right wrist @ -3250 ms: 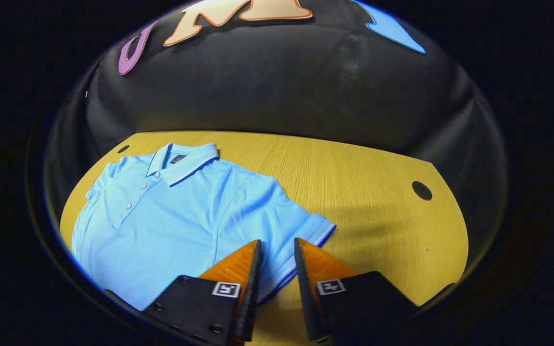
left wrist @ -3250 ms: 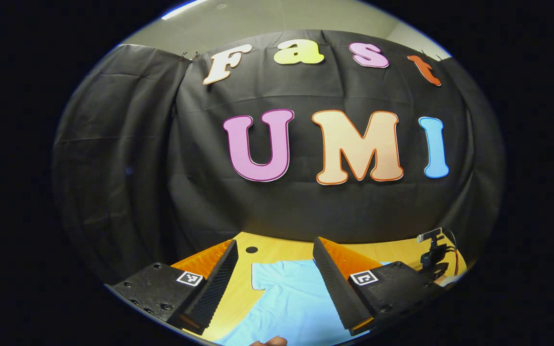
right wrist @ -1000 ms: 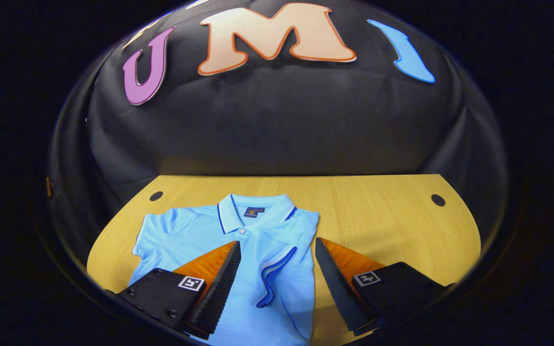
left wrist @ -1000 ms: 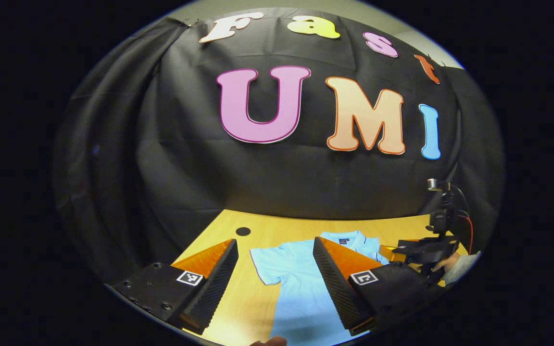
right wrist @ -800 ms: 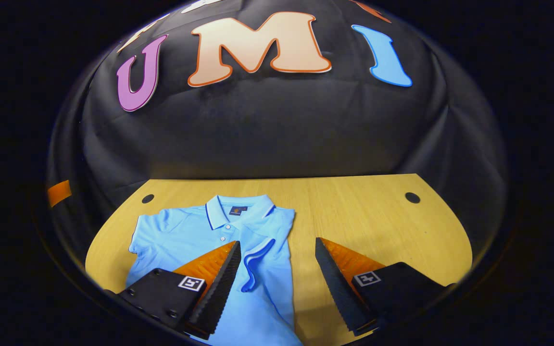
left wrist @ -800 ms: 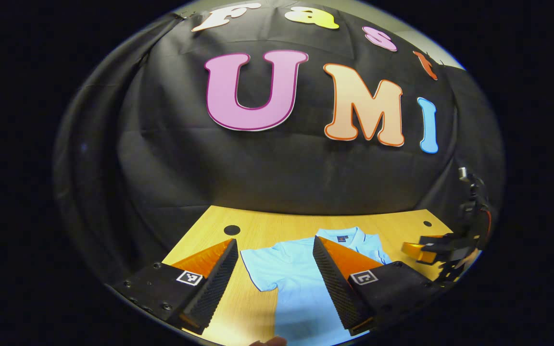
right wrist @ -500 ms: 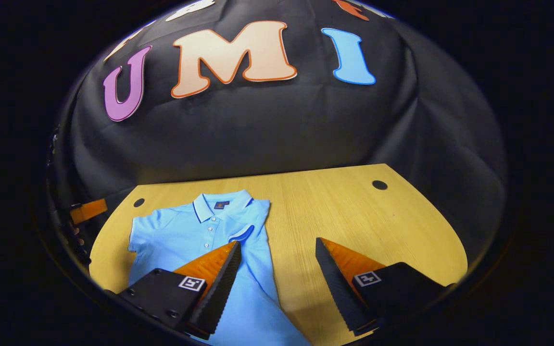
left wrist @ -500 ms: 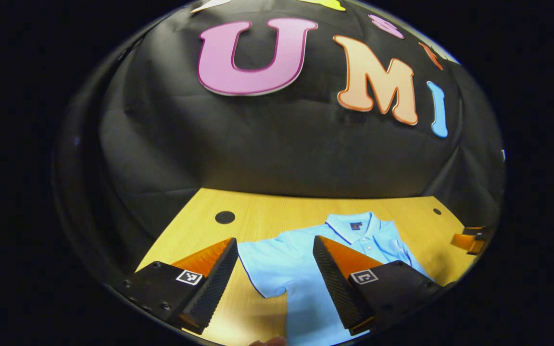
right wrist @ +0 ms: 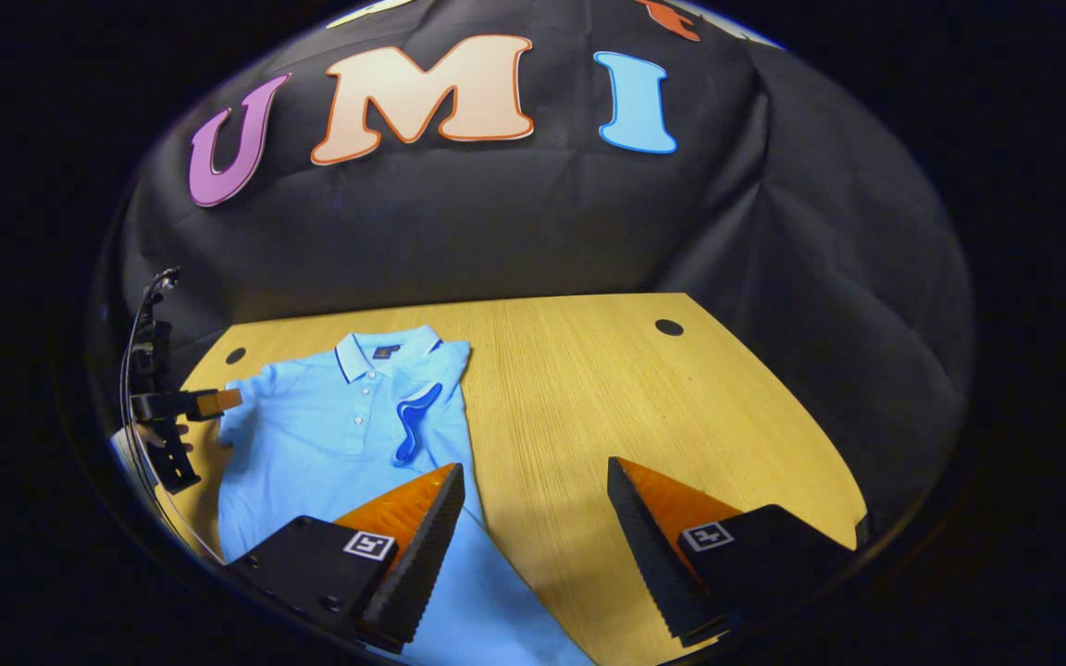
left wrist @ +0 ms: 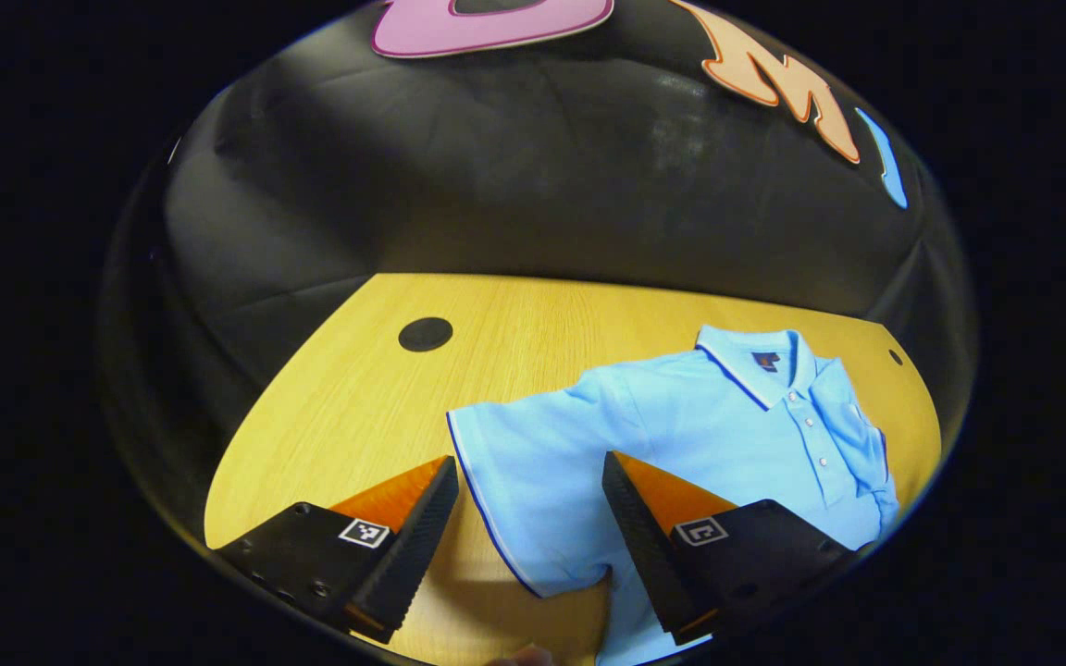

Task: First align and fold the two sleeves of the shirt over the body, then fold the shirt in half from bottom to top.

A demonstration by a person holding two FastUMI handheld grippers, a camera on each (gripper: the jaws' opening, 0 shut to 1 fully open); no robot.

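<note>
The shirt [left wrist: 681,435] lies flat on the table [left wrist: 348,407], one sleeve already folded over its body. The other sleeve [left wrist: 524,481] sits spread between the gaping fingers of the left gripper [left wrist: 528,536] (the nearer one). The right gripper [right wrist: 533,546] is open too, holding nothing, off the shirt's folded side.

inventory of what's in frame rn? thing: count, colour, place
shirt: 1, light blue polo, flat on table, collar toward booth wall; one sleeve folded over body, the other spread out
folded sleeve: 1, blue-trimmed, on shirt body
spread sleeve: 1, light blue, on table ahead of left gripper
table: 1, yellow wood, under shirt
table holes: 3 seen, dark, near far edge
left gripper: 1, open, over spread sleeve
right gripper: 1, open, over table beside shirt
hand: 1, holding left gripper
</note>
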